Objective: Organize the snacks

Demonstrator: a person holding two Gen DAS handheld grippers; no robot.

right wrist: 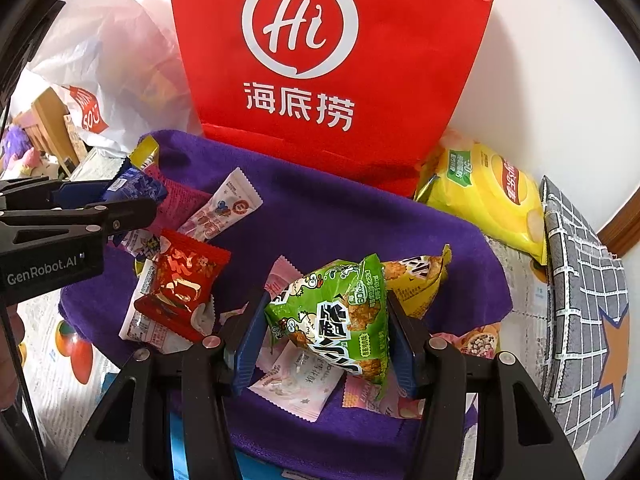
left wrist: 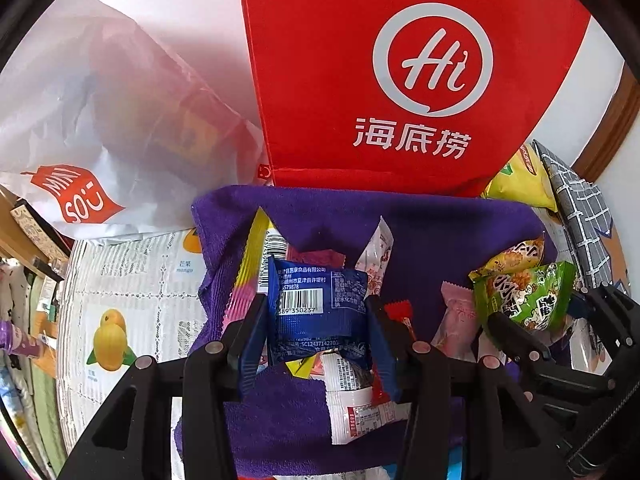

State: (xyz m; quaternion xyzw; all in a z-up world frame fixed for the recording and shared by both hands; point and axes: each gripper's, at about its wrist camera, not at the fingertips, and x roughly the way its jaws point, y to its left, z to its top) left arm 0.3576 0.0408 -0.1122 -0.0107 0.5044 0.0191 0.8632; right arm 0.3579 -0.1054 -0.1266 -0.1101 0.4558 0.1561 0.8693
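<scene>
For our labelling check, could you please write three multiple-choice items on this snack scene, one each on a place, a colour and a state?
1. Where does the red bag stand?
A. Behind the purple towel, upright
B. Flat on the towel
C. Inside the white bag

2. What colour is the packet between the left gripper's fingers?
A. Green
B. Blue
C. Yellow

3. What is the state of the right gripper?
A. Wide open over bare cloth
B. Shut with nothing in it
C. Closed on the green snack packet

Answers:
1 A, its base meets the towel's far edge in both views.
2 B, the blue packet with a barcode sits between its pads.
3 C, both pads press the packet's sides.
</scene>
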